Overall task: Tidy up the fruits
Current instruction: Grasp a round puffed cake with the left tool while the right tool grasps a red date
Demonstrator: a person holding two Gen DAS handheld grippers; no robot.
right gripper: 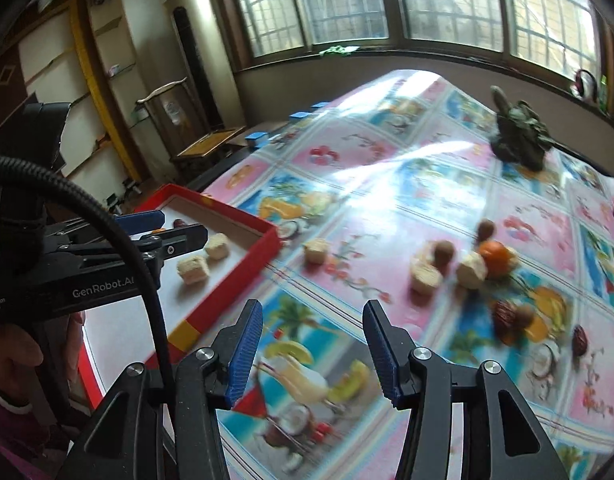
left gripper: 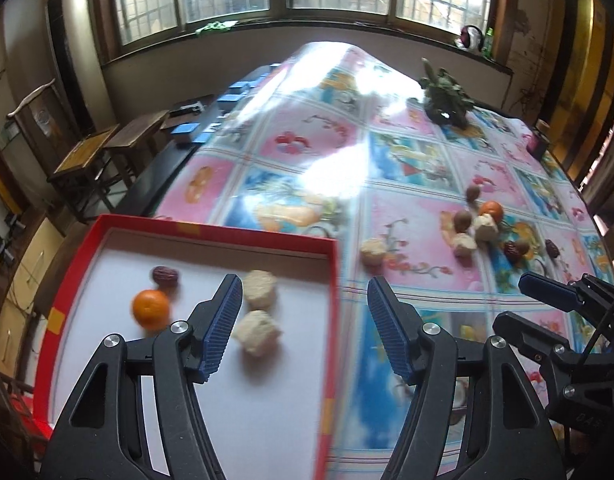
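The left hand-held gripper (left gripper: 305, 332) is held with its jaws apart and nothing between them, above the right edge of the red tray (left gripper: 267, 236), while the right hand-held gripper (right gripper: 313, 350) is likewise seen parted and empty over the patterned counter (right gripper: 387, 208). Inside the tray, an orange (left gripper: 151, 308), a dark date (left gripper: 166, 276) and two pale chunks (left gripper: 259, 288) are seen lying on the white floor. The remaining fruits (left gripper: 483, 228) are scattered on the counter to the right, well apart from the tray, with one pale piece (left gripper: 373, 251) lying nearer it.
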